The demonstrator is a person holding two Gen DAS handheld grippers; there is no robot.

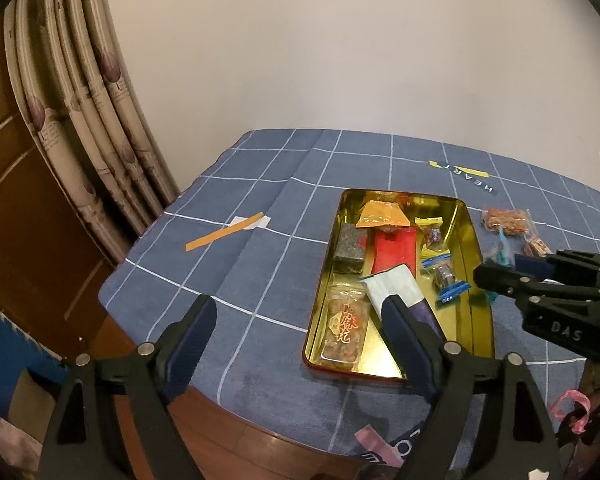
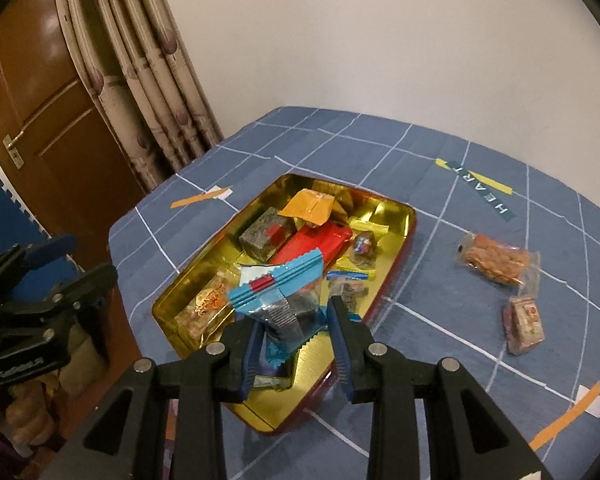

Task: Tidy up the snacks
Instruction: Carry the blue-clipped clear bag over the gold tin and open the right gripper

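Observation:
A gold tin (image 2: 400, 205) lies on the blue checked tablecloth and holds several snacks: an orange packet (image 2: 308, 206), a red packet (image 2: 320, 242), a grey block (image 2: 262, 236) and a clear packet with red characters (image 1: 346, 328). My right gripper (image 2: 296, 316) is shut on a blue-wrapped snack (image 2: 282, 300) and holds it just above the tin's near end. In the left wrist view it (image 1: 496, 272) comes in from the right, beside the tin (image 1: 474, 248). My left gripper (image 1: 298, 308) stands open over the tin's near left corner with nothing between its fingers.
Two loose snacks lie on the cloth right of the tin: a clear packet of brown pieces (image 2: 496, 260) and a small pink packet (image 2: 524, 320). Orange tape strips (image 1: 224, 236) and a HEART label (image 2: 480, 188) mark the cloth. Curtain (image 2: 148, 80) and door stand beyond the table's left edge.

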